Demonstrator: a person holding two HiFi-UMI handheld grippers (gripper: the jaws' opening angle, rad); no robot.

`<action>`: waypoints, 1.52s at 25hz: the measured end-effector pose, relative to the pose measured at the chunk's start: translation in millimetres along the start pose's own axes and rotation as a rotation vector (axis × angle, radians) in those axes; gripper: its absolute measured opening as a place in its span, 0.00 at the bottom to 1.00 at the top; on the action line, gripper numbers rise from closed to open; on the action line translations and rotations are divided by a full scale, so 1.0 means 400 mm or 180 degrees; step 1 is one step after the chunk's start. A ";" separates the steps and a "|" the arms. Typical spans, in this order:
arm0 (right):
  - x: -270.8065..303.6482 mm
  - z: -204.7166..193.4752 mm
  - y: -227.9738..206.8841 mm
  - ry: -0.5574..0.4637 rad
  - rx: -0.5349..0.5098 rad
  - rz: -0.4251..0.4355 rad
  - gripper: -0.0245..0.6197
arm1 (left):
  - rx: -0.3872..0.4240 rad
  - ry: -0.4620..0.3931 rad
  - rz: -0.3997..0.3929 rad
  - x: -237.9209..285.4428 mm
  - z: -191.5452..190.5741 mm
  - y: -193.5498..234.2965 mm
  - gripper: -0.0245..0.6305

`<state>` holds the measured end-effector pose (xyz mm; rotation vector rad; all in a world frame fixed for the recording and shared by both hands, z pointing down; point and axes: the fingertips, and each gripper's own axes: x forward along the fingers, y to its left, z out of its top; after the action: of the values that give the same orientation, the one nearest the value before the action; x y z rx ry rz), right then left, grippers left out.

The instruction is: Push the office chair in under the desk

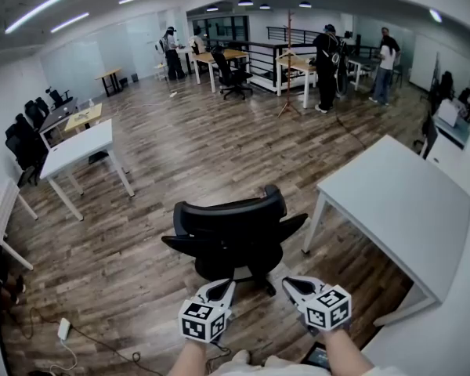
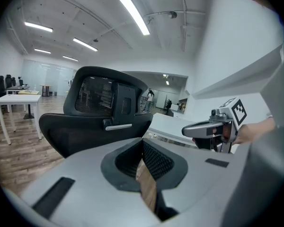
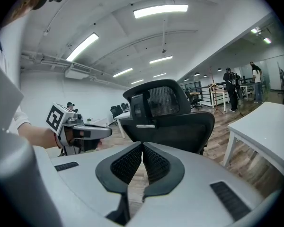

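Just ahead of both tongs: chair back, well short of the desk.
Left tongs (image 1: 220,287) and right tongs (image 1: 293,283) are both closed tip to tip with nothing in them, side by side and not touching the office chair (image 1: 231,232). The chair stands upright, long axis vertical. Its backrest (image 3: 166,122) faces the tongs and the seat points straight away, not at the desk (image 1: 407,198), which sits ahead-right of the right tongs, apart from the chair. Likely fairly heavy but free-rolling on the wood floor (image 1: 133,265), and it probably swivels, so an off-centre shove would spin it. The mesh will give, so I'd push on the stiff backrest frame, one tongs each side of the spine, steering right.
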<state>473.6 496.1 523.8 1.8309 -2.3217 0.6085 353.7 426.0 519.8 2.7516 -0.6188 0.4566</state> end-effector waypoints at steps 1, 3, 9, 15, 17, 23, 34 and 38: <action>0.001 -0.001 -0.003 0.0015 -0.0009 0.0014 0.09 | -0.0011 0.0000 0.0015 0.000 0.000 0.003 0.04; 0.002 -0.003 -0.011 0.0040 -0.0012 0.0037 0.09 | -0.0036 -0.0008 0.0051 -0.002 0.001 0.007 0.04; 0.029 -0.006 -0.040 0.0072 0.0002 0.0120 0.09 | -0.0124 -0.0018 0.0185 0.006 -0.013 0.036 0.04; 0.054 -0.006 -0.051 0.0156 0.0005 0.0239 0.09 | -0.0028 0.0028 0.0193 0.013 -0.009 0.076 0.04; 0.070 -0.007 -0.054 0.0209 -0.0034 0.0282 0.09 | 0.0073 0.0045 0.0191 0.007 0.002 0.103 0.04; 0.131 0.053 -0.067 0.0228 -0.0142 0.0242 0.09 | 0.0149 0.0041 0.0187 0.002 0.052 0.200 0.04; 0.176 0.090 -0.096 0.0230 -0.0140 0.0091 0.09 | 0.0274 0.0173 0.0053 0.005 0.071 0.262 0.04; 0.182 0.098 -0.088 0.0223 -0.0107 0.0110 0.09 | 0.0218 0.0160 0.0040 0.008 0.072 0.272 0.04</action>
<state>494.2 408.6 521.1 1.7299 -2.3085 0.6240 314.1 320.6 516.7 2.7925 -0.6193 0.5582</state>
